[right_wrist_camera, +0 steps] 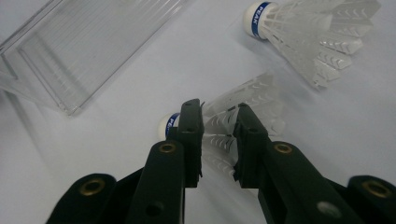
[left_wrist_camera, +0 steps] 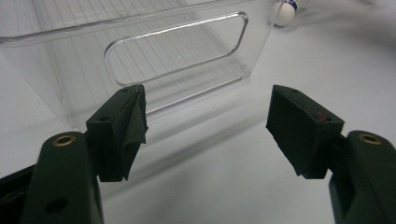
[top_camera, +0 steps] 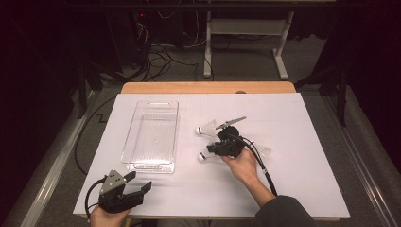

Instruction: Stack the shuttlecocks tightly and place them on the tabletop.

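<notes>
The right gripper (right_wrist_camera: 218,140) has its 2 black jaws pinched on the feather skirt of a shuttlecock (right_wrist_camera: 229,116) that lies on its side on the table, its white cork tip with a blue band pointing toward the clear bin. In the high view the right gripper (top_camera: 215,147) sits in the person's right hand (top_camera: 243,165) at mid-table, with the held shuttlecock's cork (top_camera: 202,156) poking out to its left. A second shuttlecock (right_wrist_camera: 303,32) lies just beyond, apart from the first, also on its side; its skirt is stiff, translucent white plastic ribbing flaring into a cone, and its band reads "PEAK".

The left gripper (left_wrist_camera: 205,126) has its jaws spread wide with nothing between them; the inner faces carry matte black pads, one of them wrinkled. It rests low at the near left corner of the table (top_camera: 137,187), facing the short end of the bin.

The clear plastic bin (top_camera: 151,135) is a long rectangle with finely ridged walls and an oval handle slot cut in each end; it holds nothing.

The table (top_camera: 307,142) is covered by a smooth white sheet, with a strip of wood showing at the far edge. Beyond it the room is dim: grey carpet, tangled cables and white desk legs.
</notes>
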The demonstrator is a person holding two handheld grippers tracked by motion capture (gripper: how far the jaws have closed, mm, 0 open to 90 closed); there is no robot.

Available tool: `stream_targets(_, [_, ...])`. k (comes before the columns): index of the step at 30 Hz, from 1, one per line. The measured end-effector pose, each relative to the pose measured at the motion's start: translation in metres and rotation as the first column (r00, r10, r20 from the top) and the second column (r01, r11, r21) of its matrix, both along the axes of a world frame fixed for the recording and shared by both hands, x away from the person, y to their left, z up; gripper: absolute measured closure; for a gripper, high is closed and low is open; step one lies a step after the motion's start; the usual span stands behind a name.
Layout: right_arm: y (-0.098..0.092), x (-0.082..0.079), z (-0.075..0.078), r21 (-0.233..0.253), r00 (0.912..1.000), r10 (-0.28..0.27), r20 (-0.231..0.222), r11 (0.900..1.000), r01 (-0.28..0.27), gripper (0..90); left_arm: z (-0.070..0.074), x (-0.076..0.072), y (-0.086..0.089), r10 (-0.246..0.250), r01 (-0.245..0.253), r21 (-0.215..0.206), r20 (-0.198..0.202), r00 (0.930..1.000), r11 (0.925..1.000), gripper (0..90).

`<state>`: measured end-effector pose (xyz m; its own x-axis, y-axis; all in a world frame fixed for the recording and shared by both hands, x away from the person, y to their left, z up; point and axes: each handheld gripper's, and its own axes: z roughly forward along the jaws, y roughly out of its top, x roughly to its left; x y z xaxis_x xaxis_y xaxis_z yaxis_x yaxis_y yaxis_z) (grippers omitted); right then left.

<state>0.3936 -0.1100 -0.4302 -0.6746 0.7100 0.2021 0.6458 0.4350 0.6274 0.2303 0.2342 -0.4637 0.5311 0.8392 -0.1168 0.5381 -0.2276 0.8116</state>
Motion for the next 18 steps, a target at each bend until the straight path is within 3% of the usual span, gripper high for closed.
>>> stream_targets(18, [0.0007, -0.005, 0.0007, -0.006, 0.9993, 0.033, -0.016, 0.999, -0.033, 86.9, -0.0003, 0.0001, -0.0004, -0.003, 0.003, 0.003, -0.003, 1.0, 1.0, 29.7])
